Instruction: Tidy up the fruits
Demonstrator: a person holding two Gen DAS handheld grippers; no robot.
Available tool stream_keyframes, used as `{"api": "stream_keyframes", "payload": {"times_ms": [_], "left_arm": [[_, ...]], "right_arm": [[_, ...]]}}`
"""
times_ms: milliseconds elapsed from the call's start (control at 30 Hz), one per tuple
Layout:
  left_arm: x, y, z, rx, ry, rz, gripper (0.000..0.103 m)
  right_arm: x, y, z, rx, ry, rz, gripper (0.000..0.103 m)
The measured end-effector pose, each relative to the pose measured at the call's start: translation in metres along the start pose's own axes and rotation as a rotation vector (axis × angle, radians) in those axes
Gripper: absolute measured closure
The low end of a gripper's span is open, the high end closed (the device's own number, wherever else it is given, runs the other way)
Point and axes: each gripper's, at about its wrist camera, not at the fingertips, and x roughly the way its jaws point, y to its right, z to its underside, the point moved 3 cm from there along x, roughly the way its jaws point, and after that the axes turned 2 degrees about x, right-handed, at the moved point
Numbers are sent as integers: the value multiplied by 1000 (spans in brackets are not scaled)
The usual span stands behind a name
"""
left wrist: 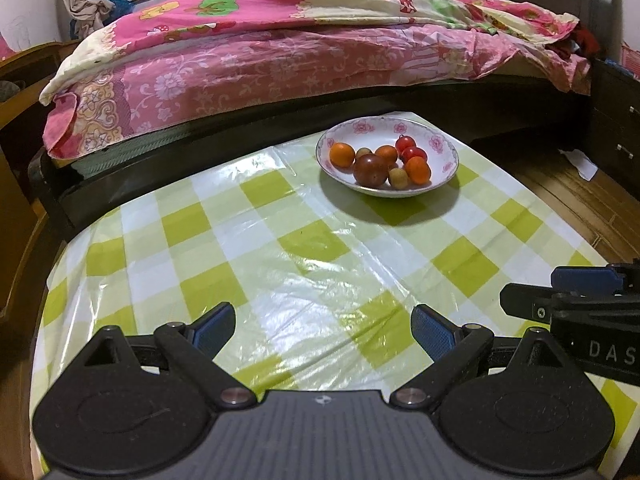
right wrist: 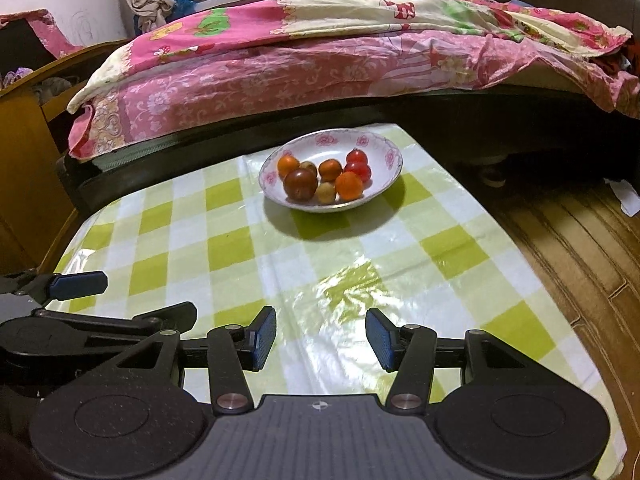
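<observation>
Assorted fruits (left wrist: 380, 162) heaped in floral bowl (left wrist: 444, 168)

Table under a green-checked plastic cloth (left wrist: 248, 240), one flowered bowl (left wrist: 448, 148) of fruit on it.

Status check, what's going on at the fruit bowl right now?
Left gripper open, empty. Right gripper open, empty. Fruits in bowl, untouched. Tablecloth between is bare.

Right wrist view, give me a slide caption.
Open right claw hovers over green-checked plastic tablecloth, facing a floral white ceramic bowl of small mixed fruits.
</observation>
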Motion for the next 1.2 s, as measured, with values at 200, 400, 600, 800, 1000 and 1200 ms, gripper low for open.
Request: {"api": "stream_keyframes", "payload": {"times_ms": [200, 400, 600, 800, 1000, 1200], "left_arm": [[-7, 2, 12, 9, -14, -5, 1], [-10, 5, 25, 22, -44, -25, 1], [-14, 8, 32, 32, -48, -38, 1], [-17, 9, 36, 41, -50, -45, 1], [-18, 8, 38, 37, -51, -52, 1], [-20, 8, 39, 35, -47, -58, 1]], "right_arm": [[-8, -2, 14, 1, -19, -5, 56], [-9, -5, 28, -5, -52, 0, 56], [-13, -7, 37, -7, -67, -1, 56], [-14, -7, 41, -4, -74, 2, 56], [-16, -8, 46, -6, -83, 1, 56], [-16, -10, 48, -11, -85, -2, 55]]}}
